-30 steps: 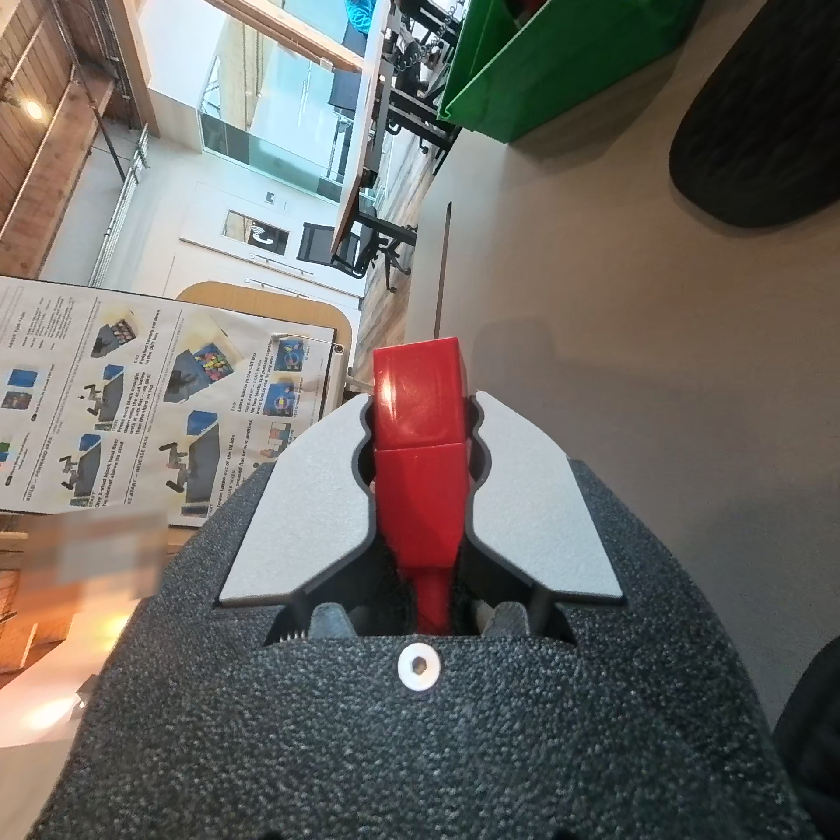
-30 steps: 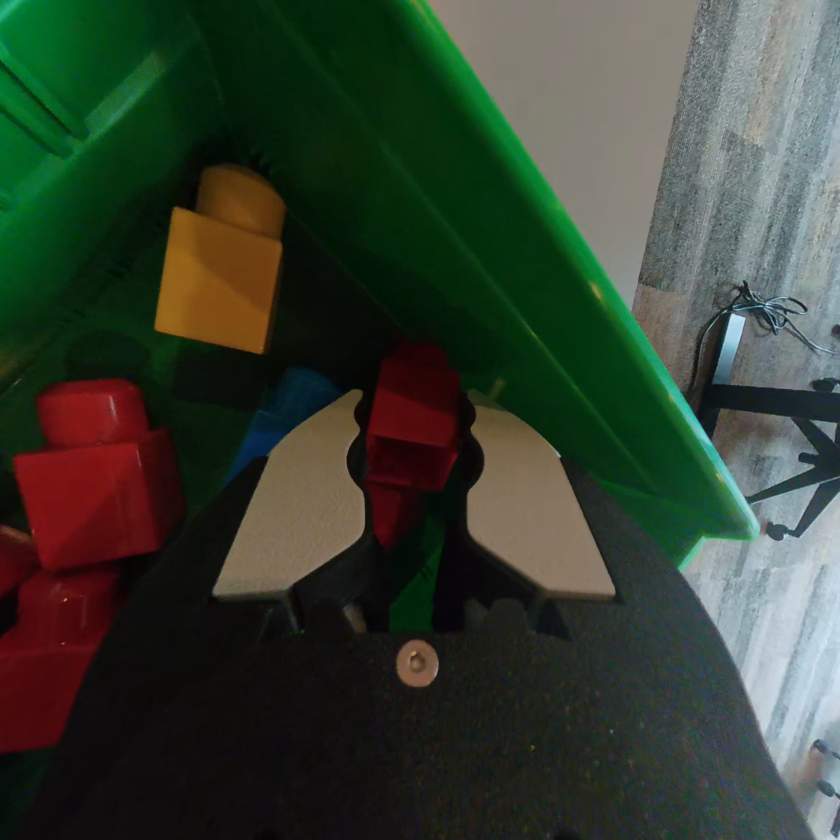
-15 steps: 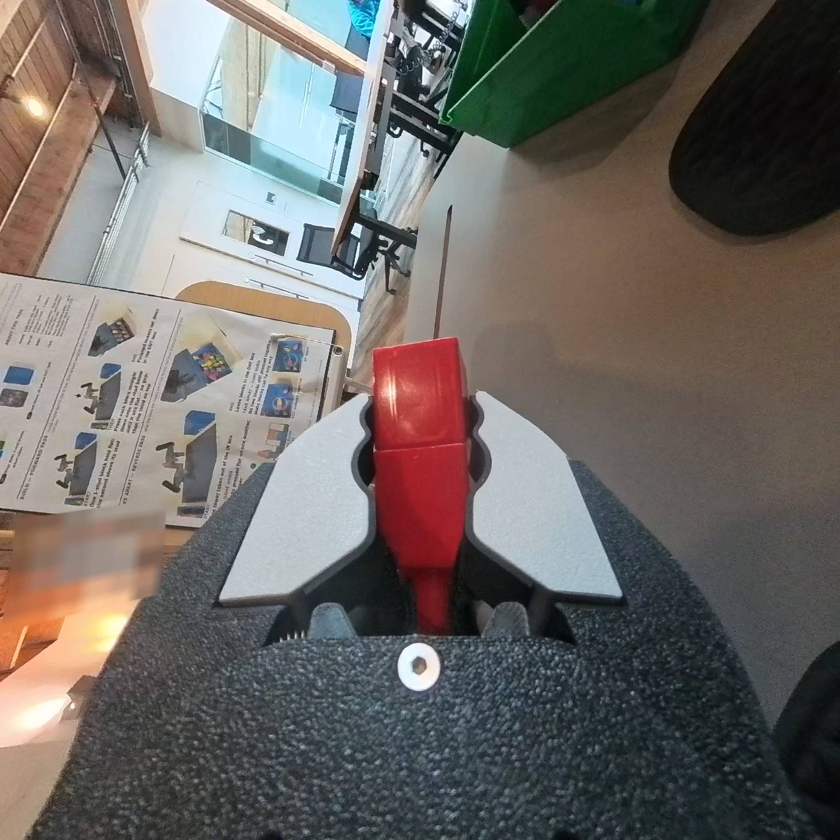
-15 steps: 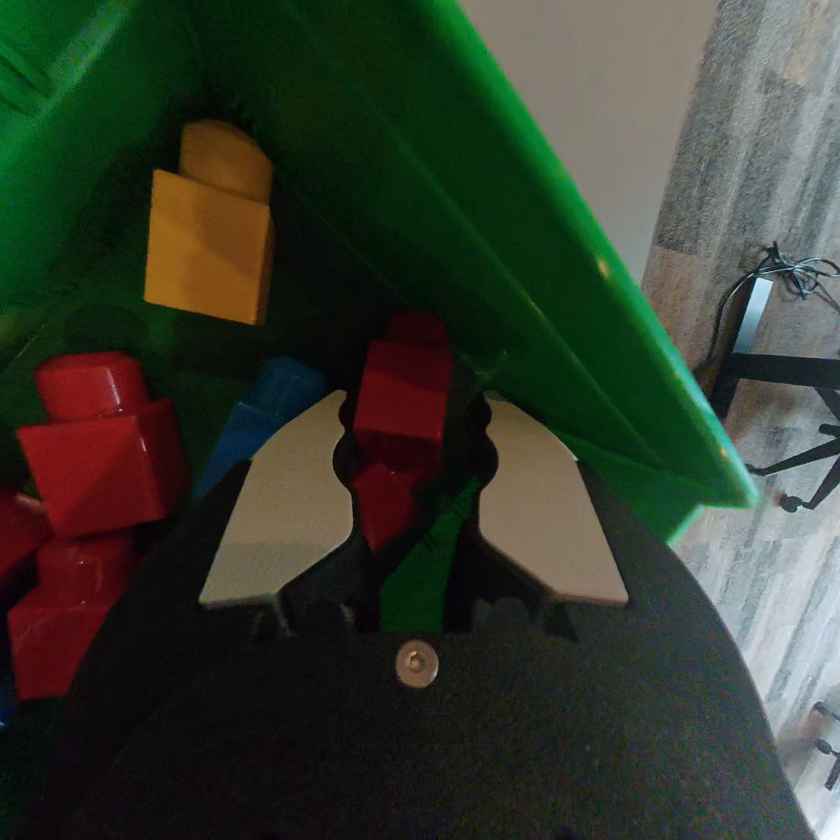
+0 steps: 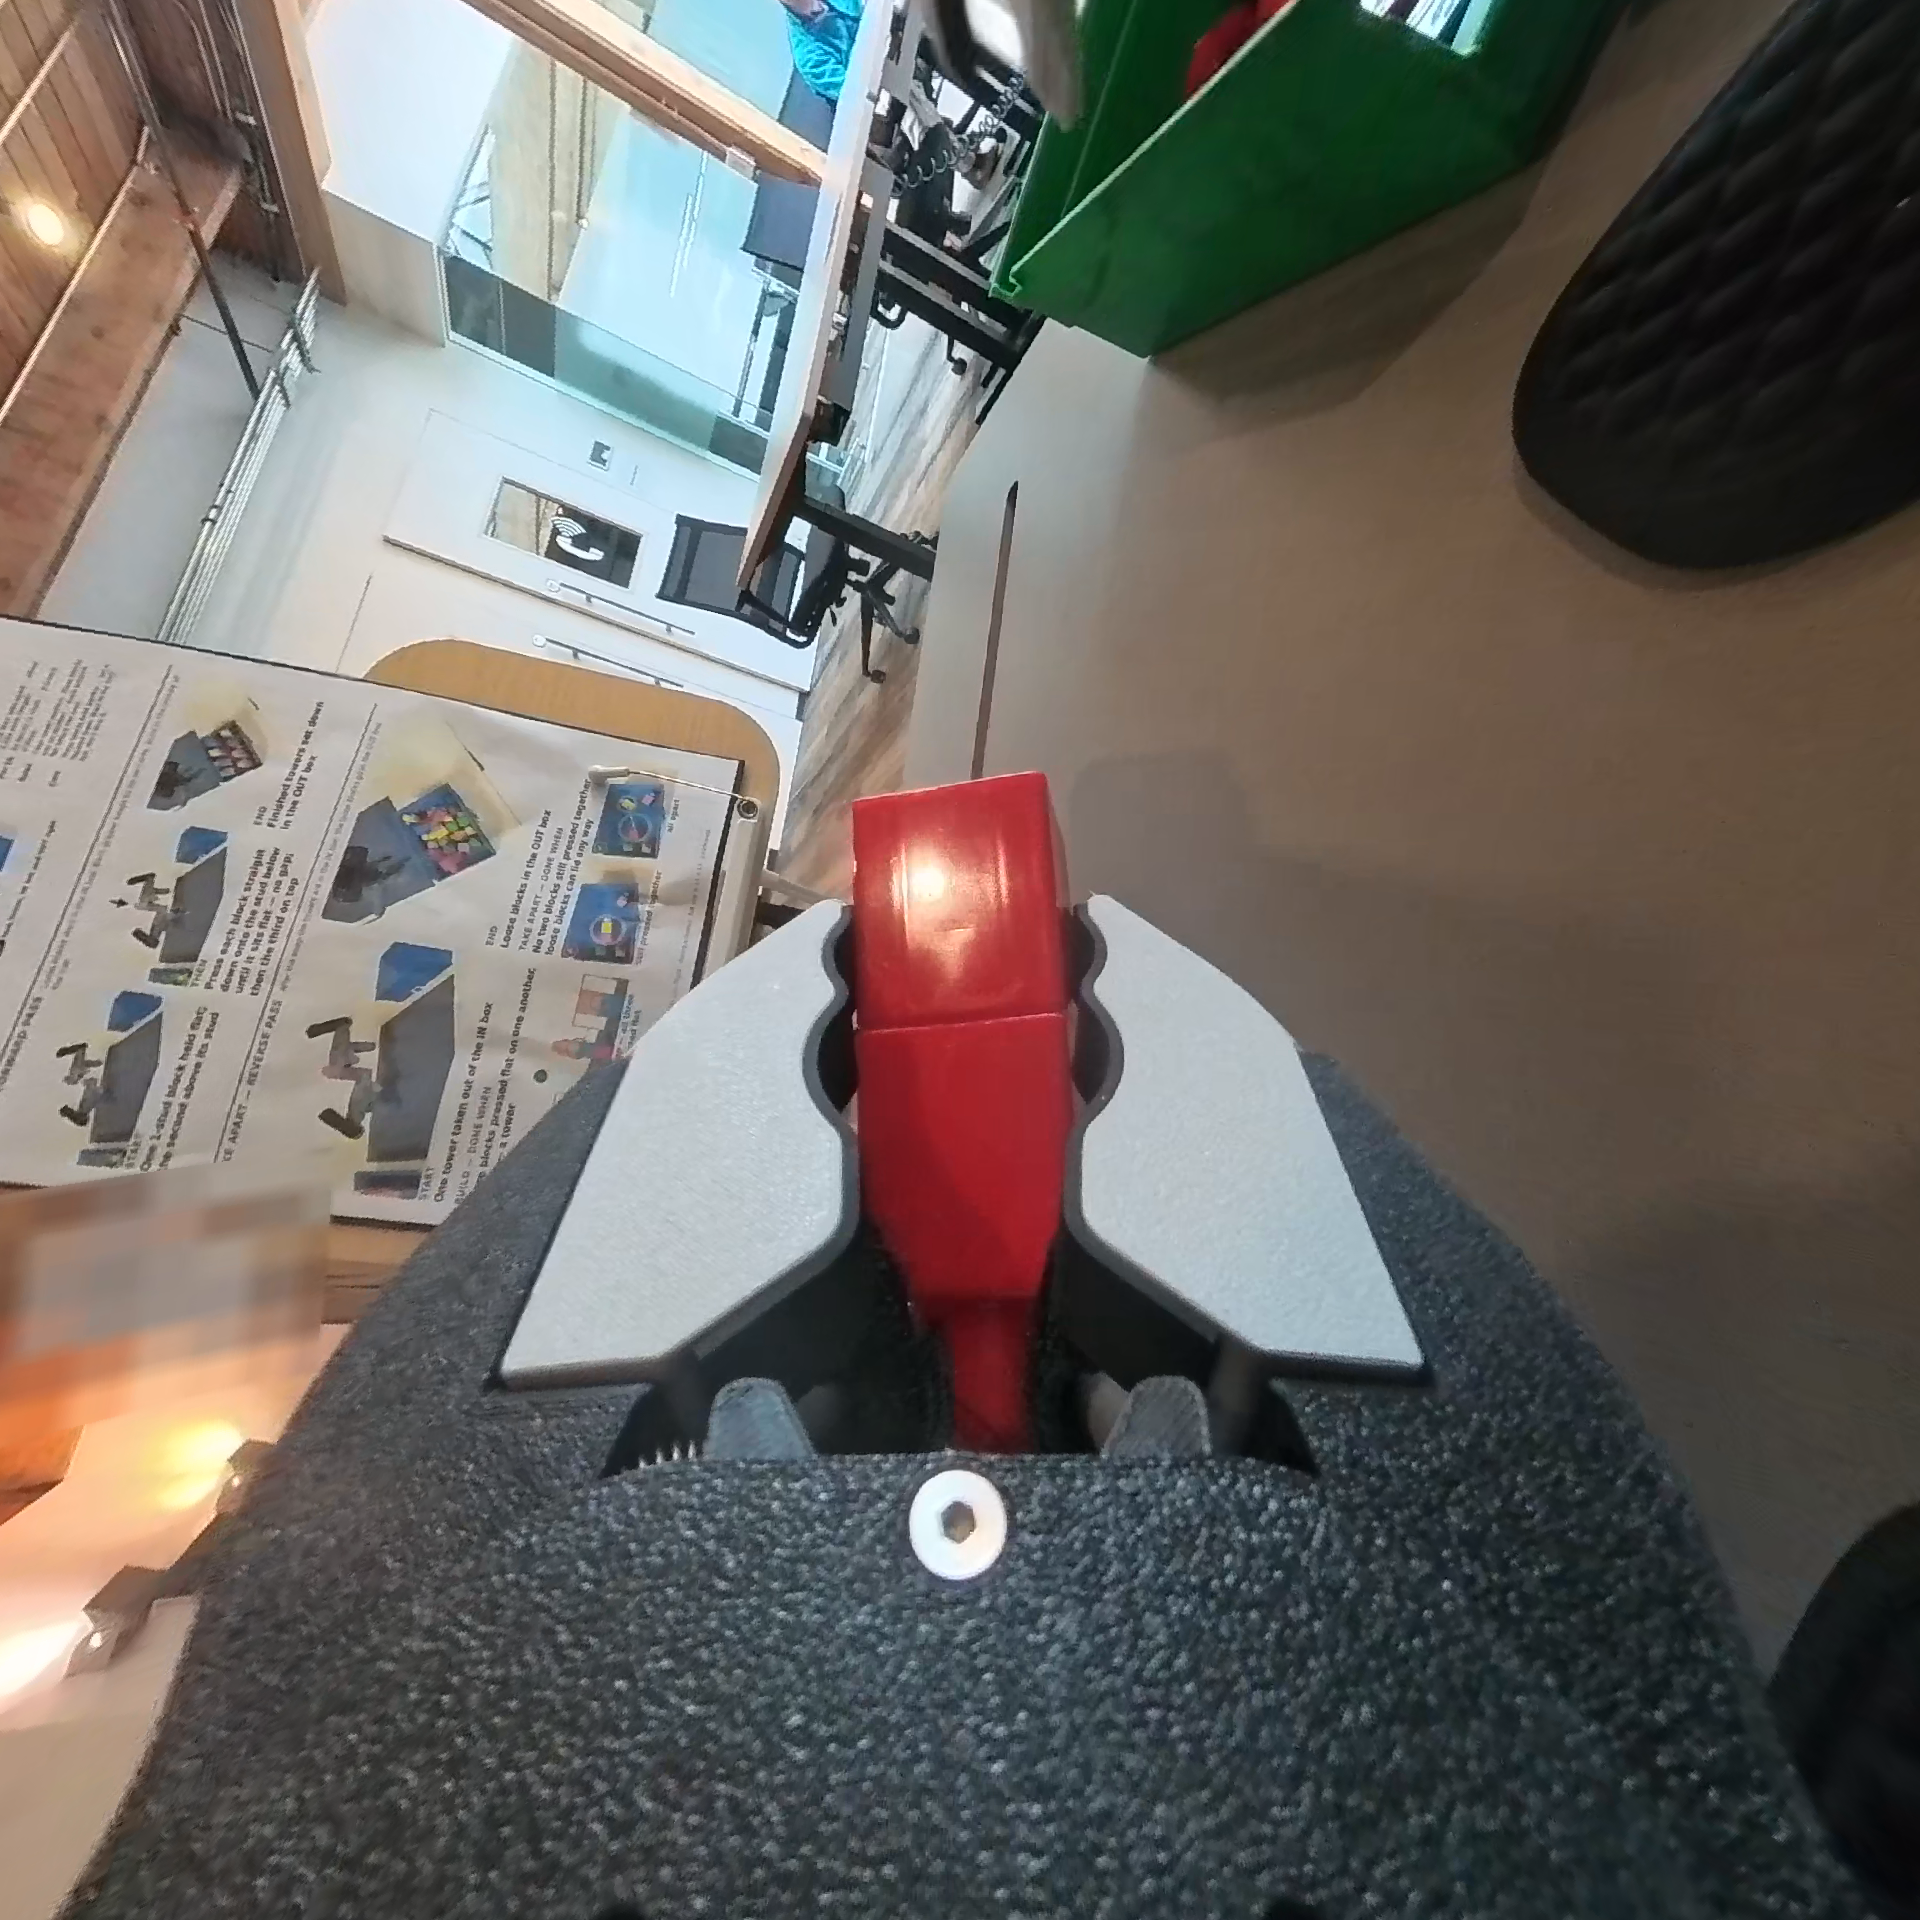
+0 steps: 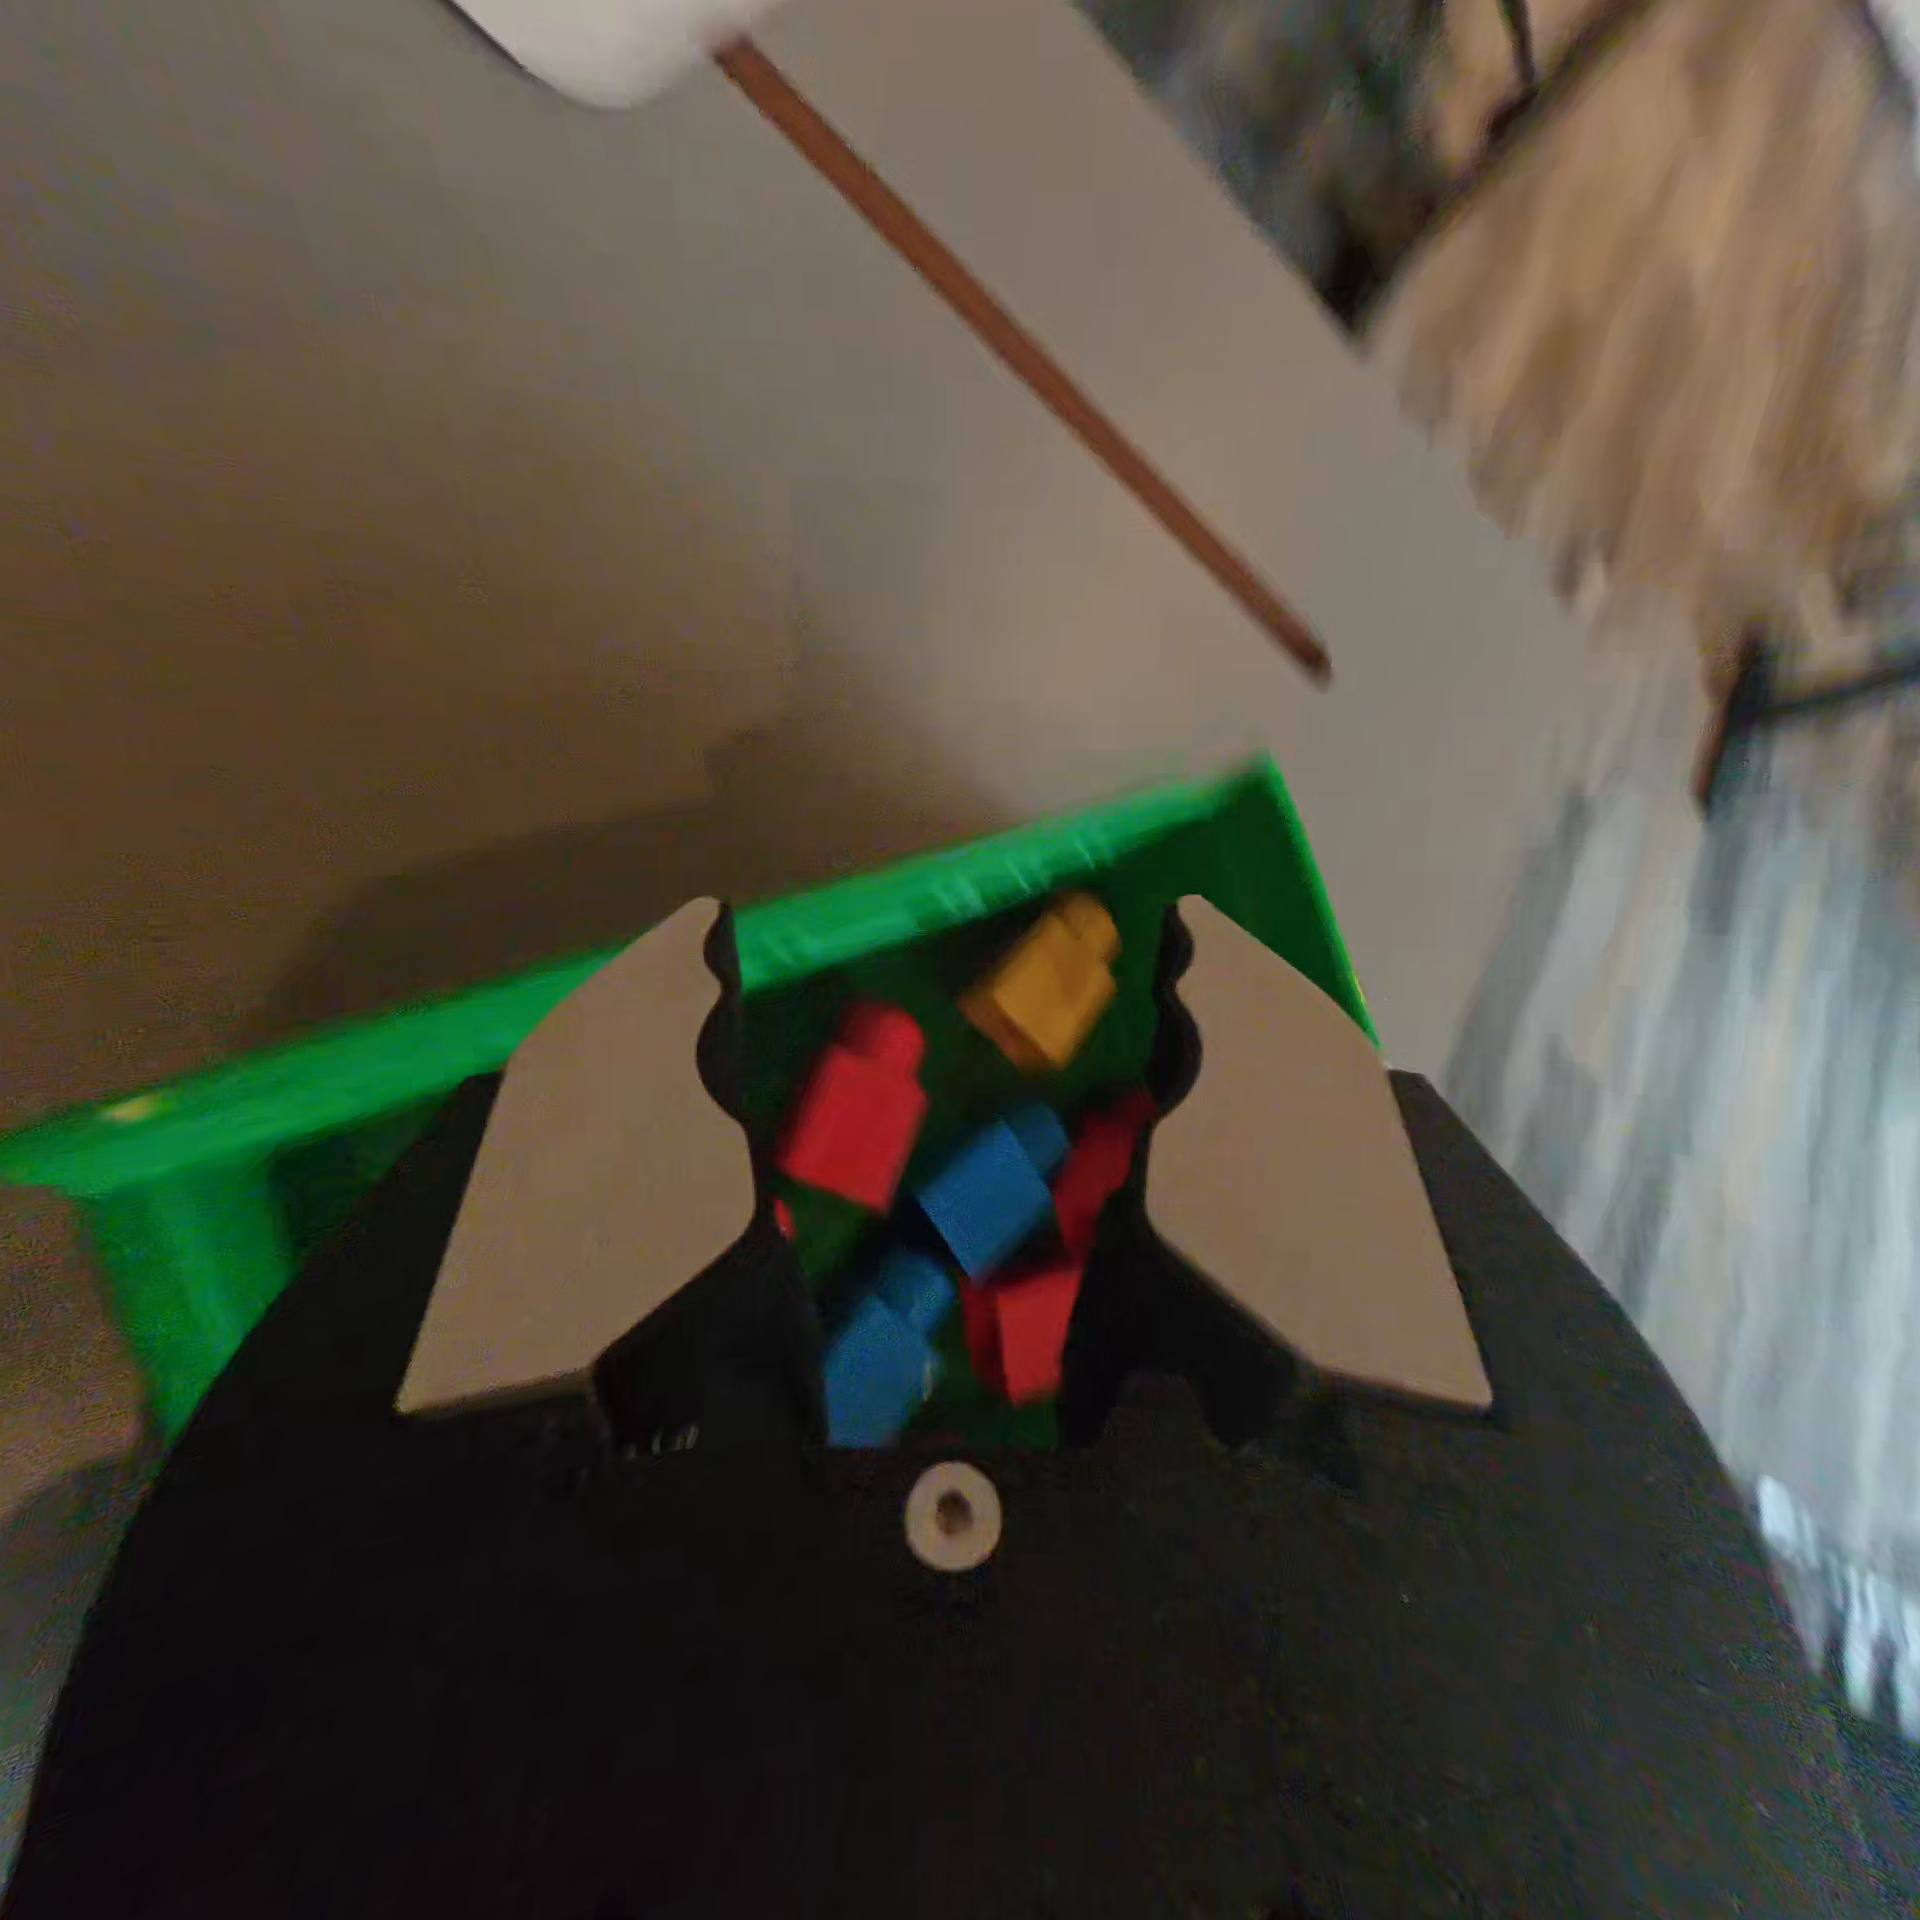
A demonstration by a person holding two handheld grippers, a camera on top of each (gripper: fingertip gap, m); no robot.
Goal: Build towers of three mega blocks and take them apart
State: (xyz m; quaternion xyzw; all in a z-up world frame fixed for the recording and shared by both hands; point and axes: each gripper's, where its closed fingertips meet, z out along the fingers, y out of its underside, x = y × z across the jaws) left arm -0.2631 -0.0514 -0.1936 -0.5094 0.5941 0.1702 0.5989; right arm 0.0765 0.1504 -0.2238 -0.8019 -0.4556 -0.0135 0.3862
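right claw [image 6: 951, 997] now empty, blurred

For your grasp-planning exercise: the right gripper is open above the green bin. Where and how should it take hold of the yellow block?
Grip the yellow block across two opposite flat sides of its square body, not the round stud, coming down from above. It lies tipped near the green bin wall, apart from the red and blue blocks, so the right gripper fingers likely have room.
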